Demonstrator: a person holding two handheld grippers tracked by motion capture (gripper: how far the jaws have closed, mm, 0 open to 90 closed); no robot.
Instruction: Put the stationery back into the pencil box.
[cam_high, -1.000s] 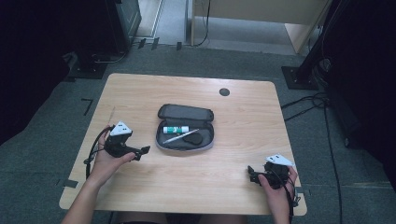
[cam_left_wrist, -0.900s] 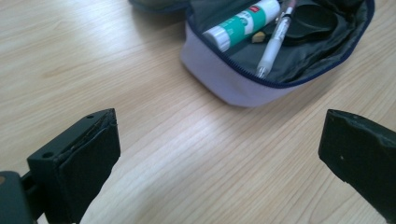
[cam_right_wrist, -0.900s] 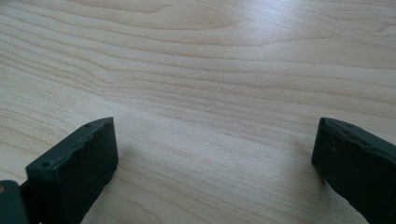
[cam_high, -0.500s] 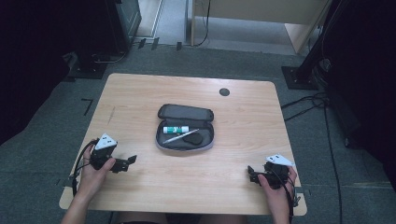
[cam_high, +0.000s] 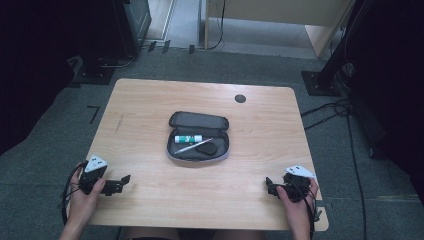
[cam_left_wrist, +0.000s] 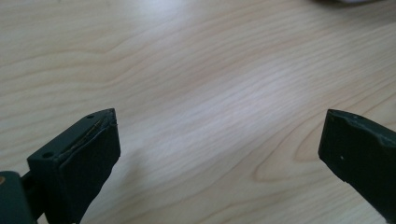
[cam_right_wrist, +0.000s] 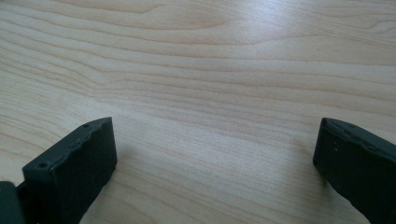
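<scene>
Now the left gripper (cam_high: 120, 183) rests near the desk's (cam_high: 150, 105) front left corner and the right gripper (cam_high: 270, 186) near its front right corner, each with jaws spread wide over bare wood and holding nothing. Well apart from both, the open pencil case (cam_high: 198, 143) lies at the desk's middle, a glue stick (cam_high: 188, 139) and a pen (cam_high: 193, 146) inside it.

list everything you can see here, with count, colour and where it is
table: one, light wood, centre of the high view
pencil case: one, dark grey, open, middle of the table
glue stick: one, white with green, inside the case
pen: one, silvery, lying slantwise in the case
dark oval item: one, black, in the case beside the pen
round cap: one, black, set in the table's far side
floor: grey, around the table
left gripper: one, black, near-left table corner, jaws open, holding nothing
right gripper: one, black, near-right edge, jaws open, holding nothing
</scene>
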